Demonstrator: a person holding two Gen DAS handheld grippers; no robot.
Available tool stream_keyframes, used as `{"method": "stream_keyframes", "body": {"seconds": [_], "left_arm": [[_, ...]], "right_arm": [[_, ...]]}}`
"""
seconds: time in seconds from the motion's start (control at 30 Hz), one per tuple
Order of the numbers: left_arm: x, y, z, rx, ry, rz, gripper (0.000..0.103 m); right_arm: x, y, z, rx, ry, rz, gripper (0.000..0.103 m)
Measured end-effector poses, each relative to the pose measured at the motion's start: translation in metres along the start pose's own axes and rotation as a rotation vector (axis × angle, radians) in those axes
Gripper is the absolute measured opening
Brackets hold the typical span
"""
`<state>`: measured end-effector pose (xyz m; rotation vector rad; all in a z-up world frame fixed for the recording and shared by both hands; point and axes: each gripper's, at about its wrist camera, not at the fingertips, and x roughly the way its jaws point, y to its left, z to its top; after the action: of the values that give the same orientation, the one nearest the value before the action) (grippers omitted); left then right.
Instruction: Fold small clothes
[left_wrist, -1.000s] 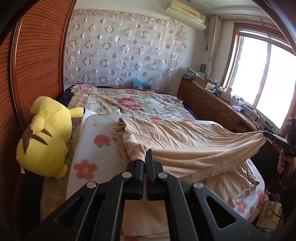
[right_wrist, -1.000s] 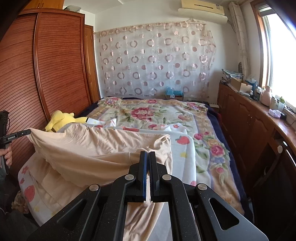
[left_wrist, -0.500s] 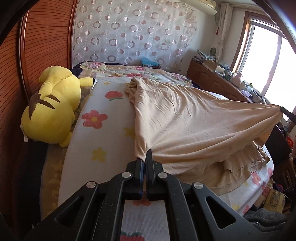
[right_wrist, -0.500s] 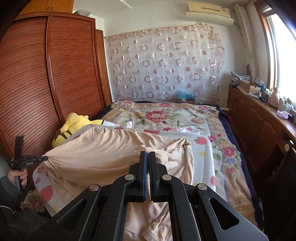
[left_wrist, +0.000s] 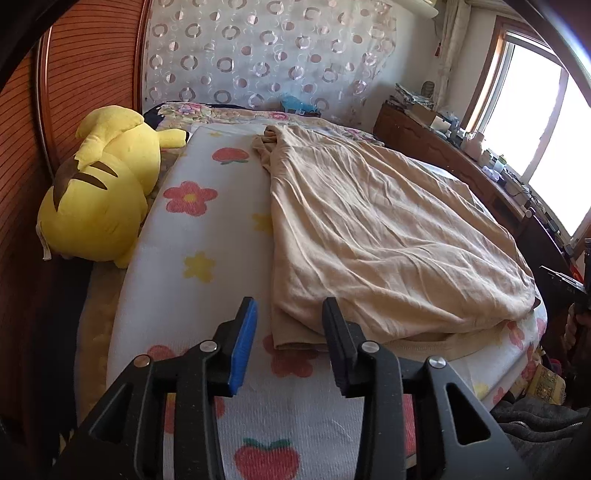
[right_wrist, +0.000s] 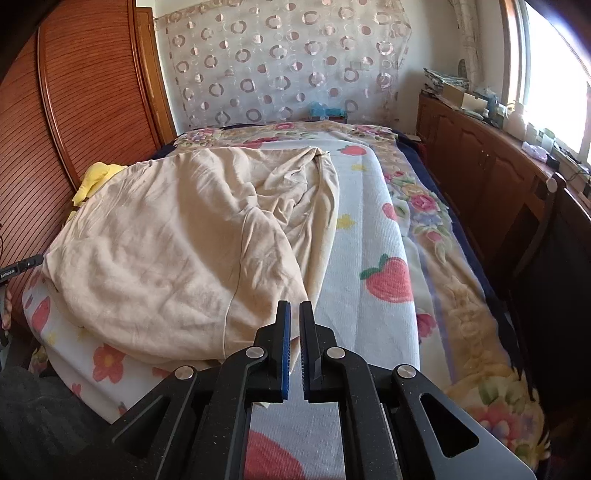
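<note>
Left gripper (left_wrist: 290, 325) angled down, jaws just spread – beige garment (left_wrist: 388, 240) released, right gripper (right_wrist: 294, 332) slightly parted

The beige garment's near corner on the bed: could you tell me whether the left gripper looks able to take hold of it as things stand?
Probably yes: the left gripper is open with the beige garment's corner lying between its fingers, and nothing covers it.
</note>
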<state>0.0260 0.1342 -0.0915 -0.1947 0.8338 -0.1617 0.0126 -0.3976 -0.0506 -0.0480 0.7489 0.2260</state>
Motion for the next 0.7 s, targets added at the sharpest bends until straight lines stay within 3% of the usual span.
{"method": "stream_keyframes", "body": {"seconds": [0.13,0.47,0.57,0.63,0.7], "left_arm": [[0.006,-0.005,-0.002,0.009,0.016,0.0,0.042],[0.014,-0.016,-0.008,0.036,0.019,0.052,0.042],[0.013,-0.018,-0.011,0.051,0.021,0.04,0.028],[0.011,-0.016,-0.011,0.038,0.021,-0.004,0.009],[0.003,-0.016,-0.011,0.041,-0.011,-0.004,0.006]], "right_arm": [[-0.002,0.006,0.0,-0.007,-0.013,-0.011,0.027],[0.033,0.024,-0.018,-0.023,0.019,-0.041,0.03],[0.034,0.024,-0.016,-0.005,-0.003,-0.055,0.04],[0.034,0.02,-0.018,0.02,-0.021,-0.053,0.048],[0.035,0.021,-0.022,0.011,-0.05,-0.055,0.049]]}}
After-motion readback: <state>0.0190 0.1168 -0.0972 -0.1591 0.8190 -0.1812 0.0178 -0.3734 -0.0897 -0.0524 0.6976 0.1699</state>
